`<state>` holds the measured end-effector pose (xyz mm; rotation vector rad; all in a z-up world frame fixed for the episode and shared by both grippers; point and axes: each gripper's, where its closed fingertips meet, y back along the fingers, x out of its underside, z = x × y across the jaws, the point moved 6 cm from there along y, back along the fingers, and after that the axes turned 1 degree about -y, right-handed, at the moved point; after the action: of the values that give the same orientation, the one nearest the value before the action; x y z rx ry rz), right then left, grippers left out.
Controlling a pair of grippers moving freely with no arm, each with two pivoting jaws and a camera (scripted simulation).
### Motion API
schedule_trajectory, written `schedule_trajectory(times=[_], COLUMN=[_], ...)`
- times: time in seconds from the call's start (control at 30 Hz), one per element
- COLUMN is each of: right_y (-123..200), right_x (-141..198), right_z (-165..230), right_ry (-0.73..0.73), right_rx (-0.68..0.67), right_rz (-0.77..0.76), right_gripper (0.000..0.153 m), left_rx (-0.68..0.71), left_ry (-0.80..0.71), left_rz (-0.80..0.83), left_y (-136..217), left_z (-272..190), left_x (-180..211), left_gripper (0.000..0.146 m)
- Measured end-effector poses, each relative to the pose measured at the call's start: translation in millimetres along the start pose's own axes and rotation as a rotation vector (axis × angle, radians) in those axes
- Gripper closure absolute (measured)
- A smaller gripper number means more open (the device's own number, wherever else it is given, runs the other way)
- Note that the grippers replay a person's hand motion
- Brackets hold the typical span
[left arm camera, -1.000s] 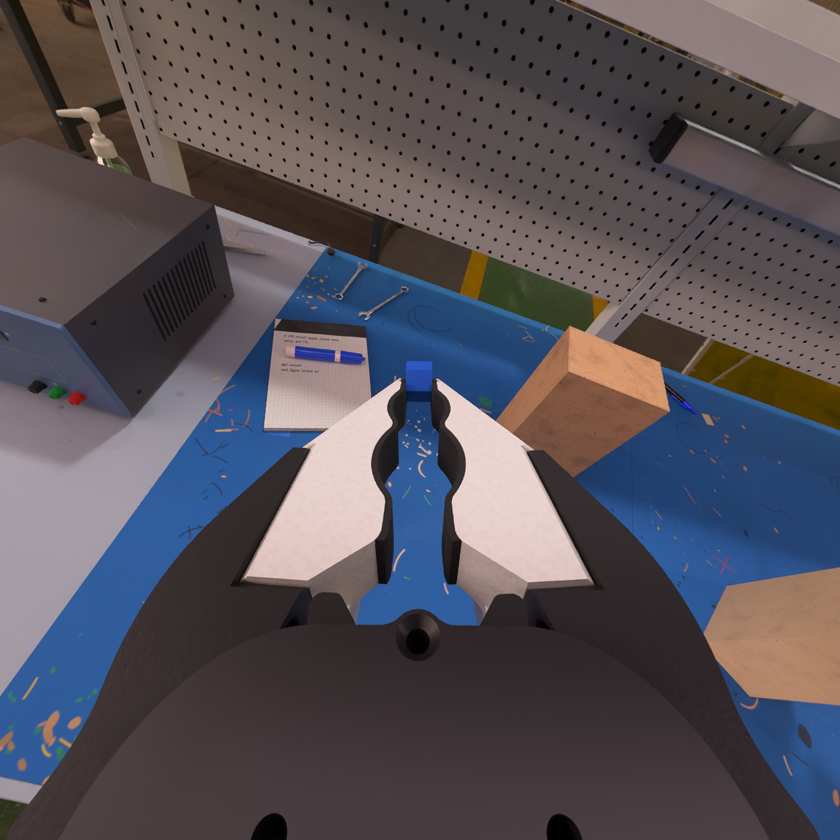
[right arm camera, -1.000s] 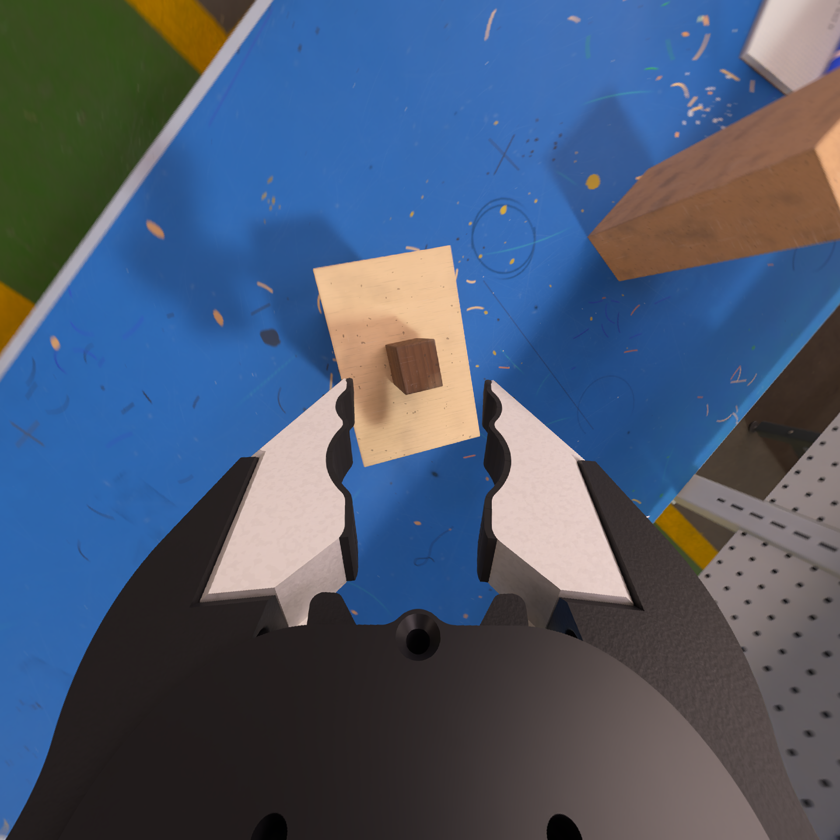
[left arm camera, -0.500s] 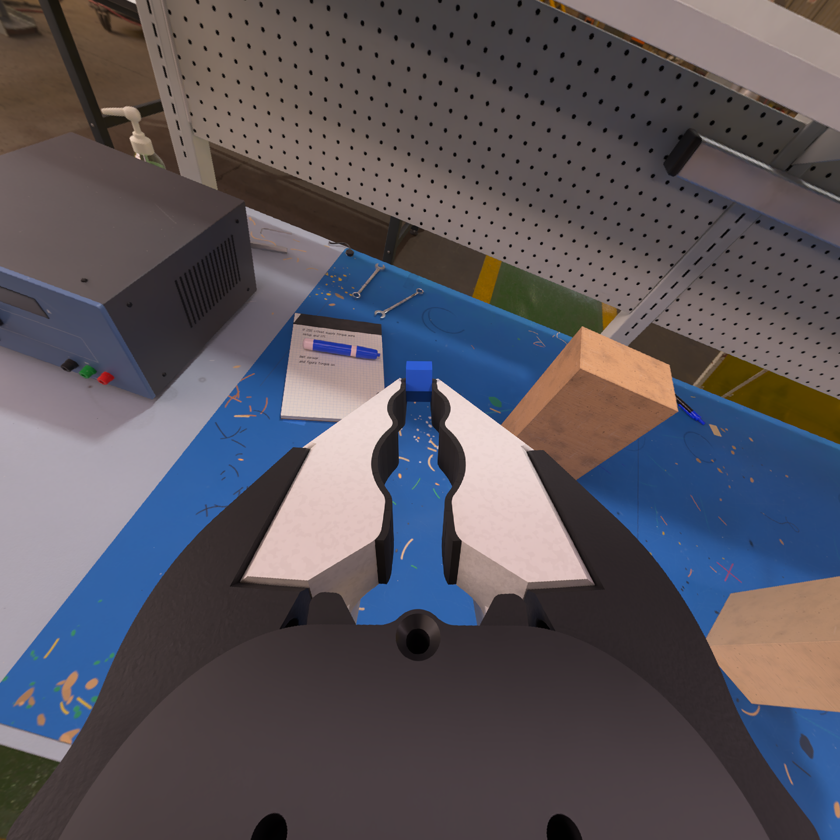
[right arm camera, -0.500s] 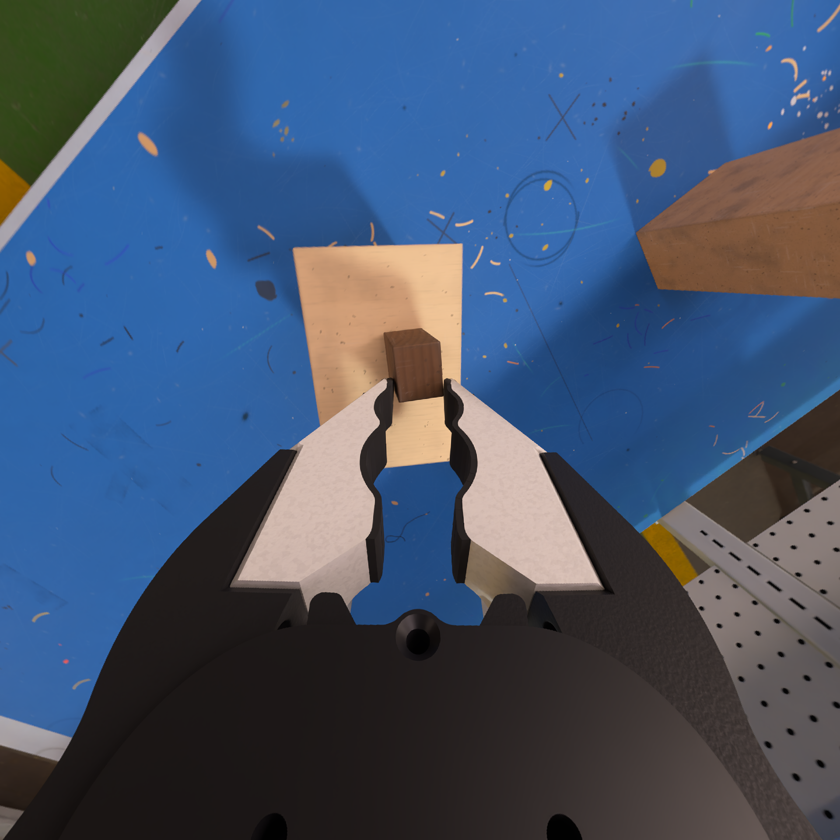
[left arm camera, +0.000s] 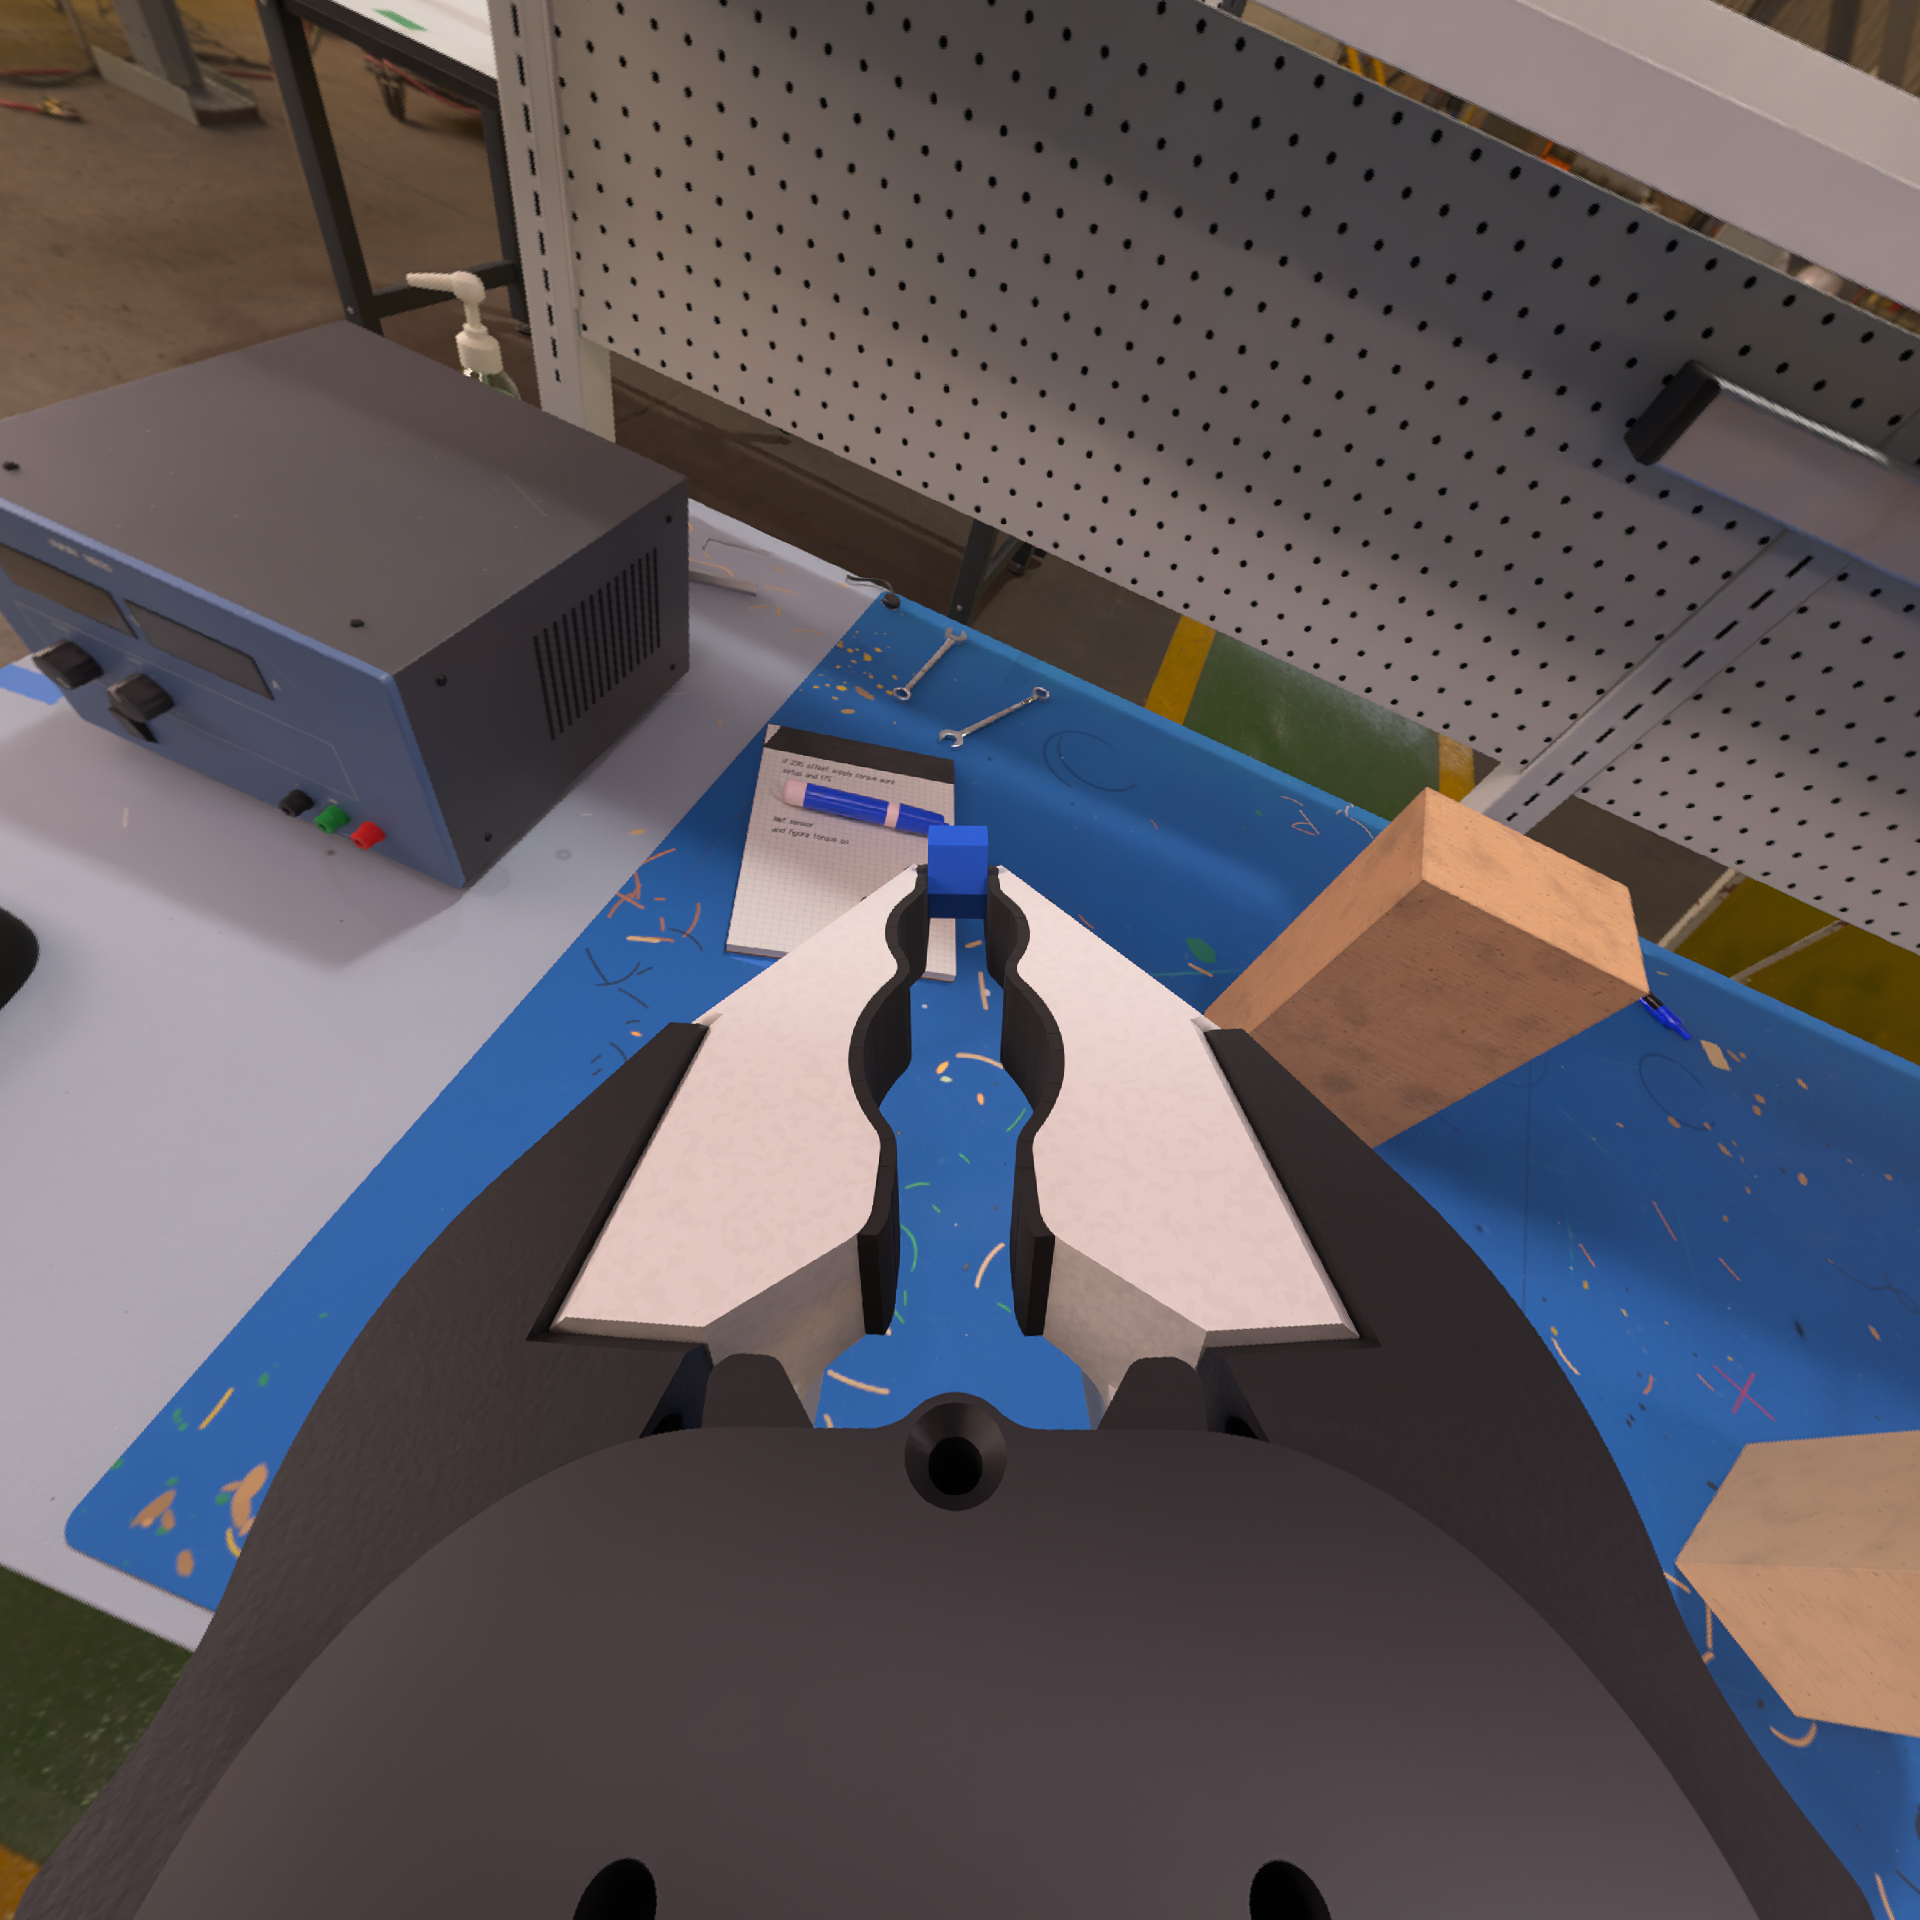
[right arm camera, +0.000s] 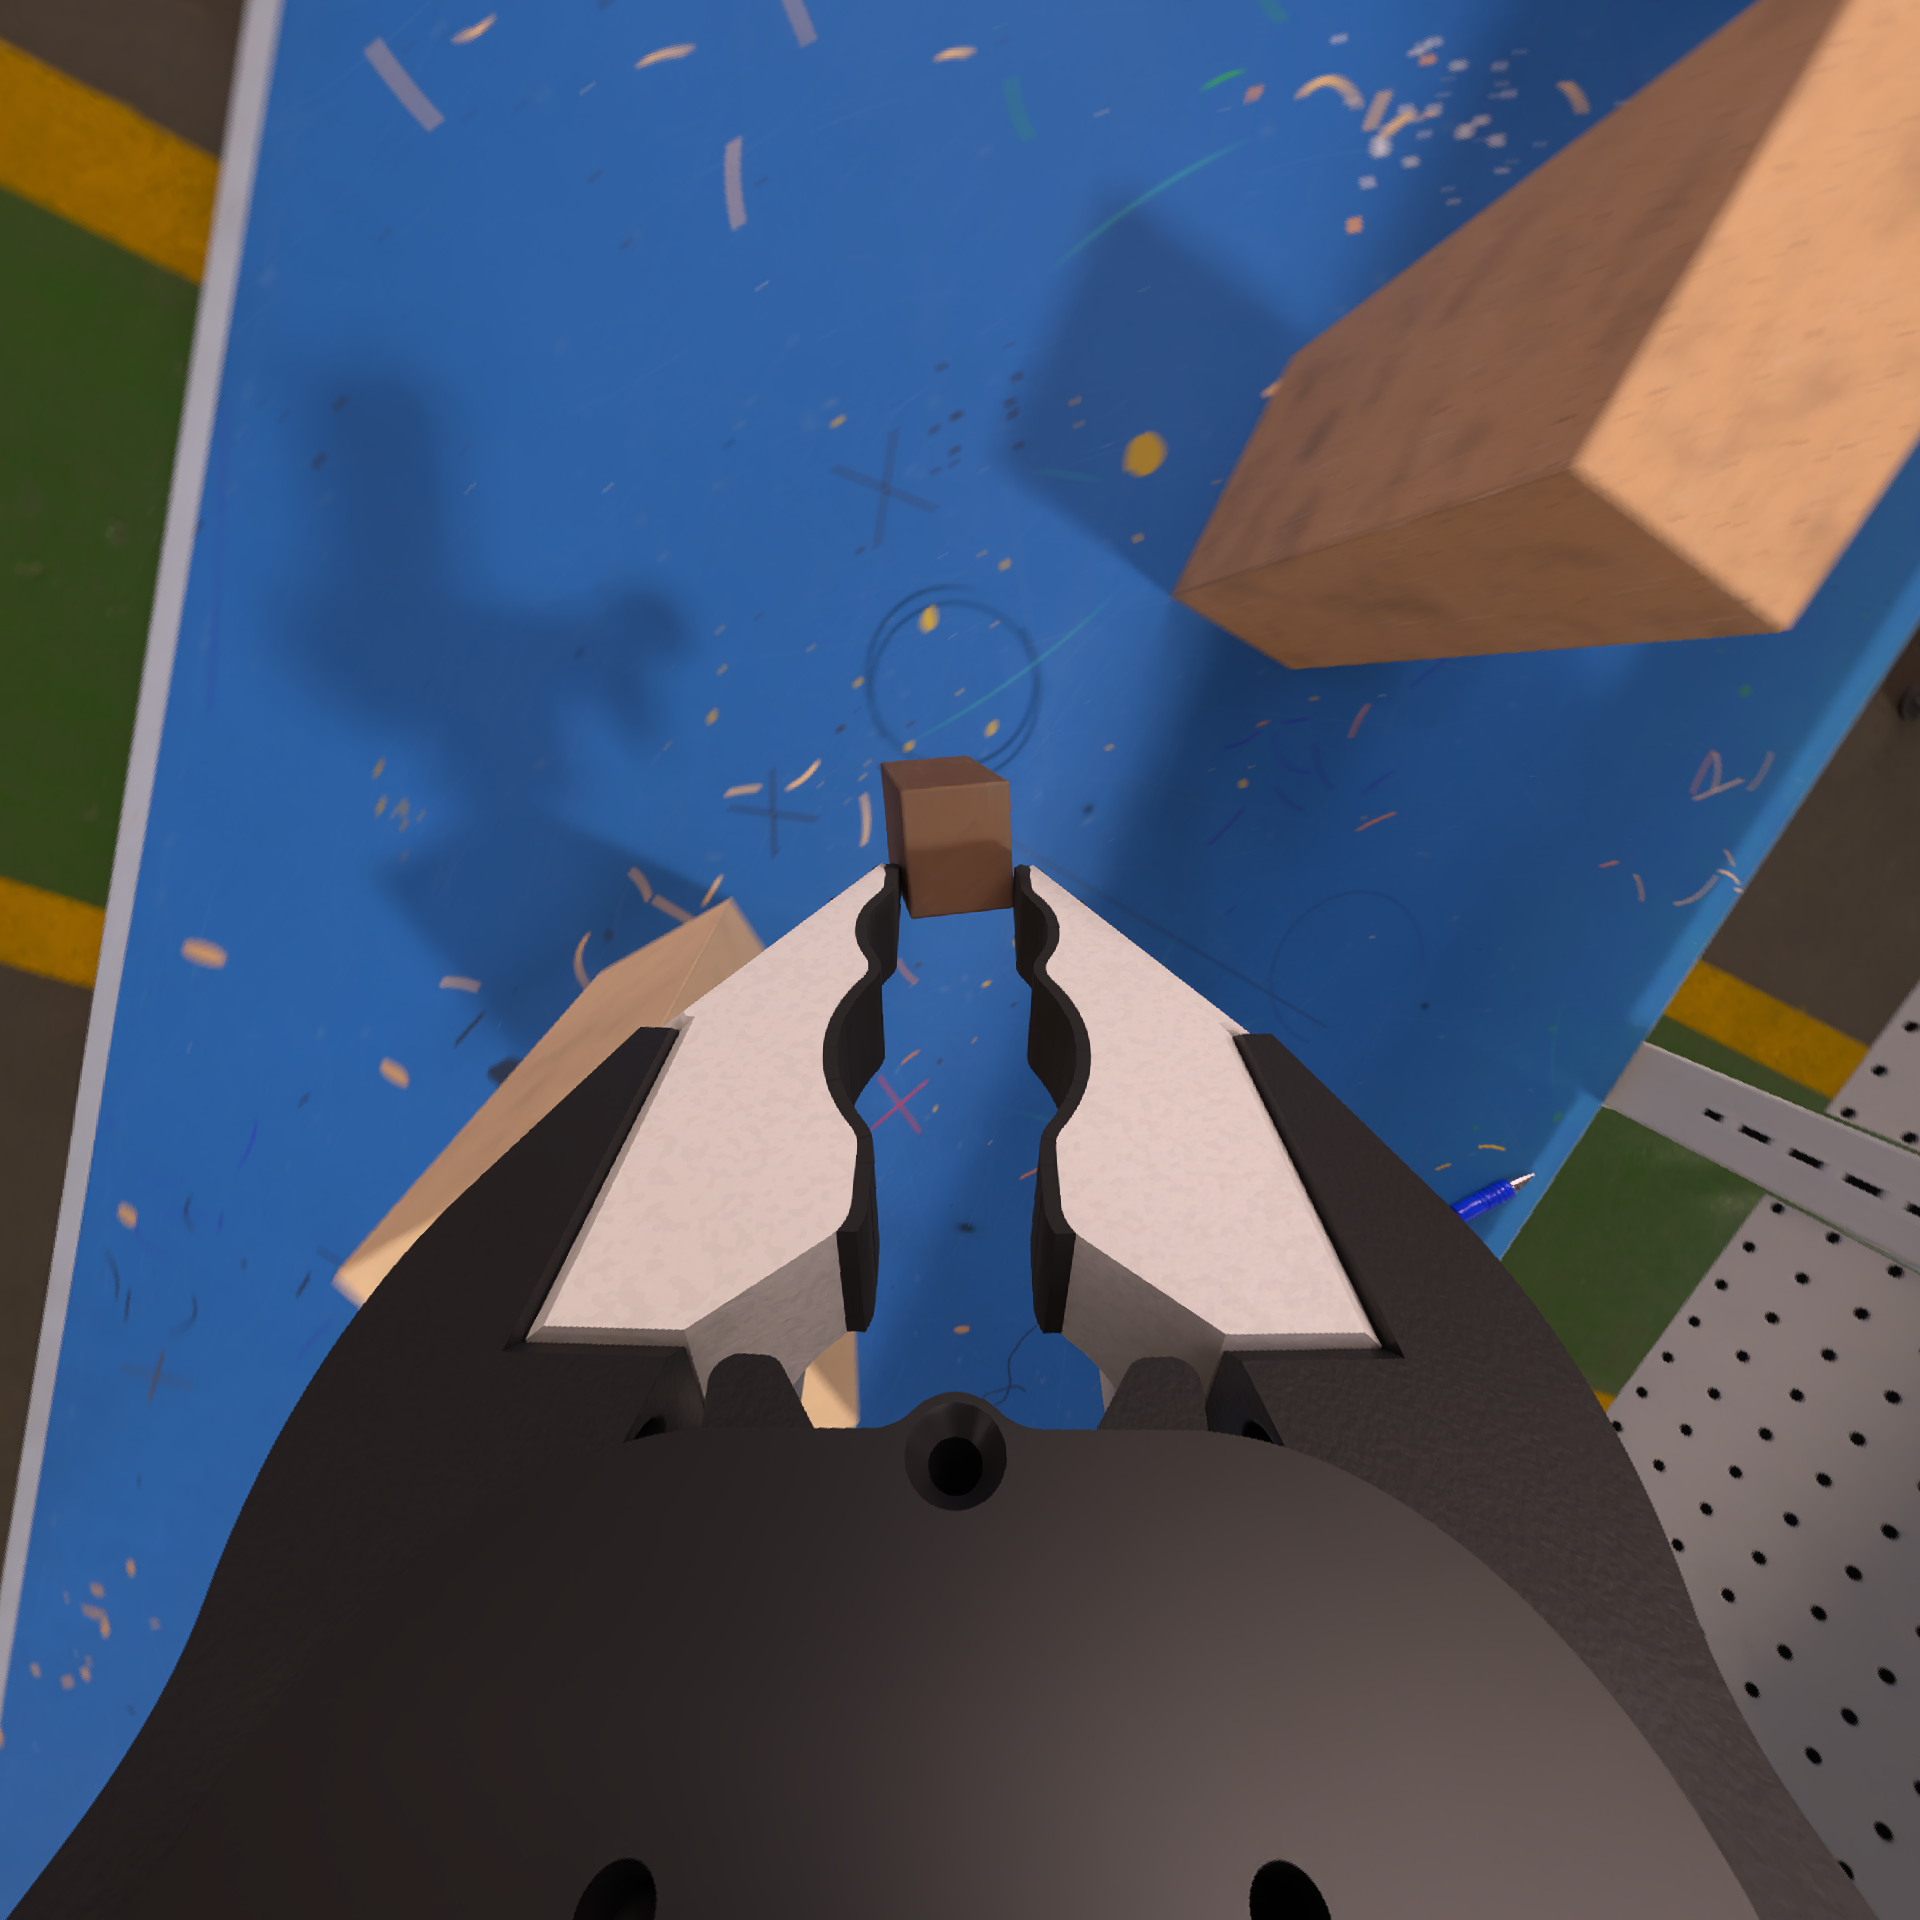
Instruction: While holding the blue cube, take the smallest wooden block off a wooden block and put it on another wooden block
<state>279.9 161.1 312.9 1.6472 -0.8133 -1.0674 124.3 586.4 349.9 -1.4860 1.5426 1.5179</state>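
My left gripper (left arm camera: 956,891) is shut on the small blue cube (left arm camera: 956,858) and holds it above the blue mat. My right gripper (right arm camera: 952,885) is shut on the small dark wooden block (right arm camera: 948,831) and holds it in the air. The pale flat wooden block (right arm camera: 582,1049) lies below and to the left, partly hidden by the right gripper; it also shows at the lower right of the left wrist view (left arm camera: 1818,1579). The big tan wooden block (right arm camera: 1558,405) lies ahead to the upper right; it also shows in the left wrist view (left arm camera: 1444,966).
A blue mat (left arm camera: 1558,1195) covers the bench. A grey power supply (left arm camera: 312,582) stands at the left. A notepad (left arm camera: 831,862) with a blue marker (left arm camera: 857,805) and two wrenches (left arm camera: 992,717) lie ahead. A pegboard (left arm camera: 1143,312) rises behind. A blue pen (right arm camera: 1491,1195) lies at the mat's edge.
My right gripper shut on the small dark block and lifted it off the pale flat block, moving toward the big tan block. My left gripper rose and drifted back a little, still holding the blue cube.
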Motion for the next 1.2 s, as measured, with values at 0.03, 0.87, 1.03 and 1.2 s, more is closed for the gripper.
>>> schedule_trajectory(times=[0.03, 0.87, 1.03, 1.2], right_y=[-4, -58, -57, -16], right_x=[-9, -102, -103, -113], right_z=[-10, -191, -190, -181], right_ry=[-0.027, -0.432, -0.407, -0.356], right_rx=[0.017, 0.095, 0.123, 0.283], right_rz=[0.003, 0.034, 0.025, -0.132], right_gripper=[0.131, 0.131, 0.117, 0.082], left_rx=[-0.005, -0.028, -0.031, -0.038], left_ry=[0.004, 0.013, 0.014, 0.010], left_rz=[-0.001, 0.005, 0.001, -0.054], left_y=[1, 11, 11, 16], left_z=[2, 25, 24, 21], left_x=[1, 2, -1, -13], left_gripper=[0.137, 0.137, 0.137, 0.137])
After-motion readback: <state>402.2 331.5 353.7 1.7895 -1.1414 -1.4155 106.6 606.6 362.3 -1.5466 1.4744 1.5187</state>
